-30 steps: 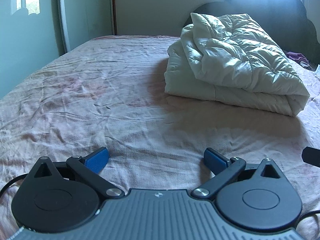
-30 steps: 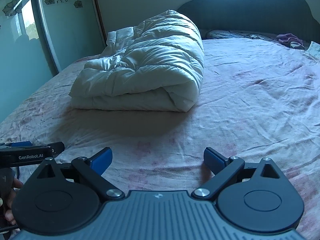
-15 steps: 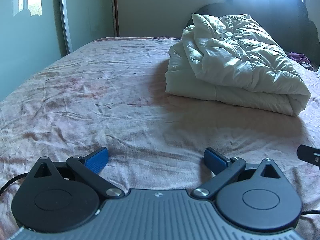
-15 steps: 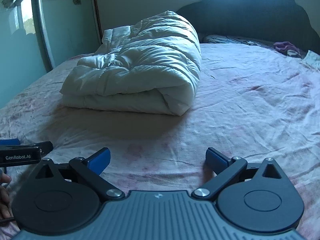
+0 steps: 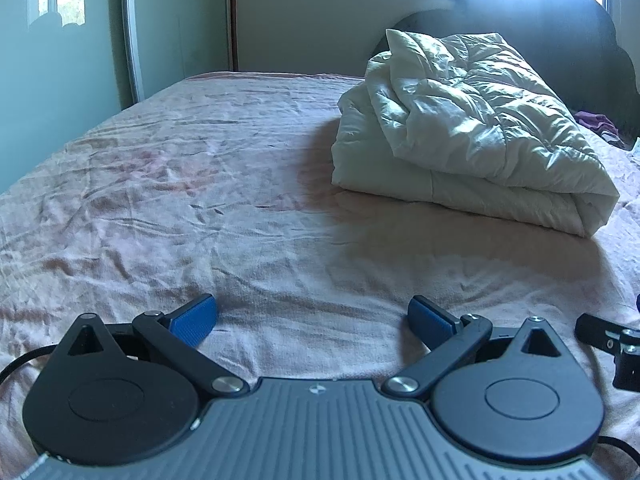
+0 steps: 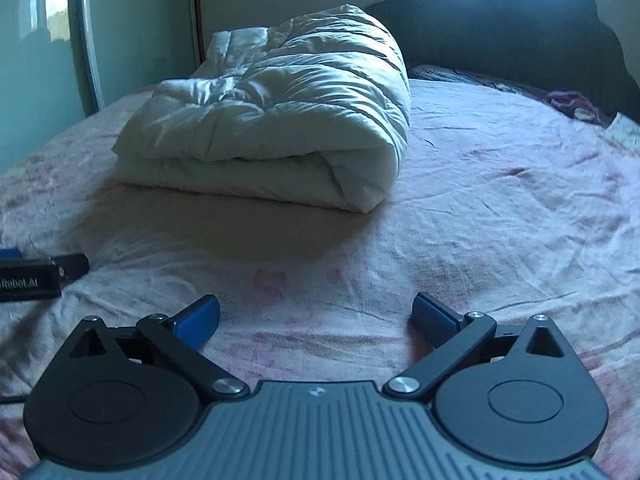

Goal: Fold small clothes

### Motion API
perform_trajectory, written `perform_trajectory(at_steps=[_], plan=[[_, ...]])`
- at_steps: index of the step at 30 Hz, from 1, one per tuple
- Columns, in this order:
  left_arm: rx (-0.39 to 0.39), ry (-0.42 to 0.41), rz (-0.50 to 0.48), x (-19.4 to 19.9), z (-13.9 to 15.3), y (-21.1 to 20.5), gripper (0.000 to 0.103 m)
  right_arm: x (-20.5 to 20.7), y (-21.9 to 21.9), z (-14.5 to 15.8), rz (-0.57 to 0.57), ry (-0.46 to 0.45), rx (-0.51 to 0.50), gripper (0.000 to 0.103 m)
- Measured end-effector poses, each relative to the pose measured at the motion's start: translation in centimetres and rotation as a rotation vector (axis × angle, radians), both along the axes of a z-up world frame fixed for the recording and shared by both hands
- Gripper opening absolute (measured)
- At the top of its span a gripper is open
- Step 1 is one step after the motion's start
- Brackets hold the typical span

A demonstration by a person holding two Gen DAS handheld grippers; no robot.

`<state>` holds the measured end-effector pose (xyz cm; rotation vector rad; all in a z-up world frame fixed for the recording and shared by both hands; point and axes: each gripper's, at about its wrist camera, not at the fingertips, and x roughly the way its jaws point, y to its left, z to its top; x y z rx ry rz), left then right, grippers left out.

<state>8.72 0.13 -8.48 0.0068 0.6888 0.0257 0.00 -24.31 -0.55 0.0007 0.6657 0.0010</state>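
My left gripper is open just above the wrinkled pink bedsheet, with nothing between its blue pads. Beside it, my right gripper is open too and holds nothing. Each gripper shows at the edge of the other's view: the right one at the left wrist view's right edge, the left one at the right wrist view's left edge. A small purple garment lies crumpled far off near the dark headboard; it also shows in the left wrist view.
A folded white quilt takes up the middle of the bed ahead. A mirrored wardrobe door stands along the left wall. Bare sheet stretches between the grippers and the quilt.
Both grippers have risen and tilted slightly, so the quilt sits a bit lower in each view. The right gripper has edged further into the left wrist view. The jaws stay open.
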Motion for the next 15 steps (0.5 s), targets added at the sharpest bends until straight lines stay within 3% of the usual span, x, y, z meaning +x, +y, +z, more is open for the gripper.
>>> perform_trajectory(at_steps=[5, 15], plan=[[0.003, 0.027, -0.015, -0.7, 0.9, 0.1, 0.103, -1.2, 0.3, 1.6, -0.059, -0.01, 0.018, 0.103], [-0.024, 0.052, -0.033, -2.0, 2.8, -0.4, 0.103, -2.8, 1.6, 4.7, -0.026, 0.011, 0.034, 0.103]])
